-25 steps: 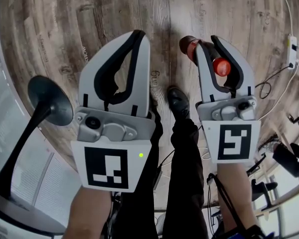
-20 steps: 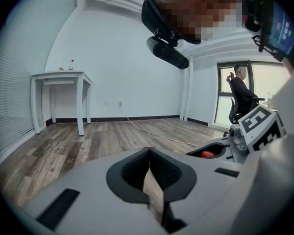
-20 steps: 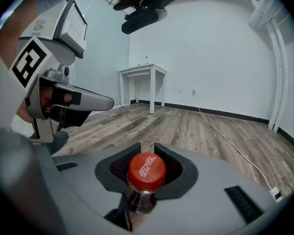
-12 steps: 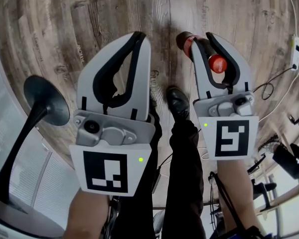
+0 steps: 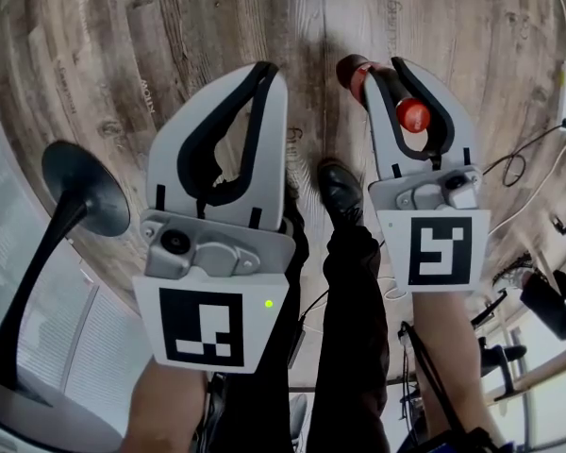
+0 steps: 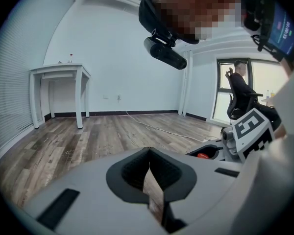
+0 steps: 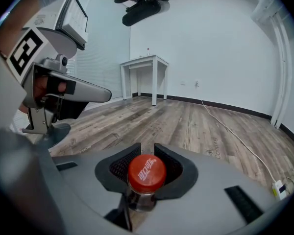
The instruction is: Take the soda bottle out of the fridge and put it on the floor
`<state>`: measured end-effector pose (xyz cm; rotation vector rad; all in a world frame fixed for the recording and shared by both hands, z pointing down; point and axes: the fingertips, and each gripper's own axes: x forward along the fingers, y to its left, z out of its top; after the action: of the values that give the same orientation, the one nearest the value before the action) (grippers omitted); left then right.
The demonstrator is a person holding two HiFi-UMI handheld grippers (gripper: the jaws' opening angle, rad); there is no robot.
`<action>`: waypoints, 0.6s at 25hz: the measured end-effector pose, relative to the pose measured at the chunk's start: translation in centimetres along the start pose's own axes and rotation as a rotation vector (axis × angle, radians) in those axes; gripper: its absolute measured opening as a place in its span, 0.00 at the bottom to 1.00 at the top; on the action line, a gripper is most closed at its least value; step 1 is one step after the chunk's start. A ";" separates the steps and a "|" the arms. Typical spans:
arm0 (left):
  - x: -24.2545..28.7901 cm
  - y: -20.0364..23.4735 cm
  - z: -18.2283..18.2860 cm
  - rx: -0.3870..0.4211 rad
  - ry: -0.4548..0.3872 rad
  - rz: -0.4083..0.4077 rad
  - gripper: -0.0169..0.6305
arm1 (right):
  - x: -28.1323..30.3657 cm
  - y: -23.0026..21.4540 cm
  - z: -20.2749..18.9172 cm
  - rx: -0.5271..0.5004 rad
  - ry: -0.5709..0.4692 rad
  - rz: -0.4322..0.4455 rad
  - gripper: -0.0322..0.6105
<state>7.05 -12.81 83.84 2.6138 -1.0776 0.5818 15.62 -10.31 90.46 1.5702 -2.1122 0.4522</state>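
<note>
left gripper [image 5: 262, 68]: jaws together, nothing between | right gripper [image 5: 389, 68]: jaws clamped on neck of soda bottle [image 7: 146, 173], red cap up | bottle: over wood floor [image 5: 94, 45], ahead of person's shoe [image 5: 340, 192]; floor contact unclear

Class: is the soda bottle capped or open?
Capped: a red screw cap tops the dark plastic soda bottle held in the right gripper.

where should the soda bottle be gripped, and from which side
Grip the soda bottle at its narrow neck, just under the red cap, coming in from the side, as the right hand-held gripper does. The bottle hangs upright, and the wider cap sits above the jaws, so it should not slip down.
</note>
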 end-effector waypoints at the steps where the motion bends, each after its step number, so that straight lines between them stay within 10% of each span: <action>1: 0.0 0.0 -0.1 0.000 0.001 -0.001 0.05 | 0.0 0.0 -0.2 -0.001 0.001 0.001 0.20; 15: -0.3 0.4 -2.0 -0.004 0.020 0.018 0.05 | 1.2 0.6 -3.6 -0.010 0.048 0.025 0.21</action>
<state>6.04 -12.22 85.49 2.5919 -1.0967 0.6078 15.34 -9.18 94.10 1.5139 -2.0971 0.4822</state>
